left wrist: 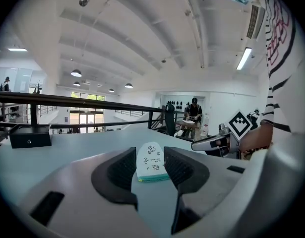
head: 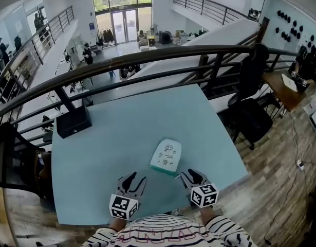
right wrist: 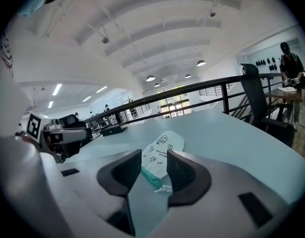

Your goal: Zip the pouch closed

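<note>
Pouch [head: 166, 156] lies near the table's [head: 111, 138] near edge; left gripper [head: 134, 179] and right gripper [head: 191, 176] face it, jaws spread, gripping nothing.

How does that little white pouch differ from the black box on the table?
The pouch is pale, with small drawings and a teal zipper edge; the black box is plain and dark. The pouch lies flat near the front edge of the table; the black box stands blocky at its far left corner. Both rest on the table, untouched.

sleeves [head: 227, 230]: white, black stripes | fingers [left wrist: 123, 170]: black pads | cubes [head: 124, 206]: black-white square markers
</note>
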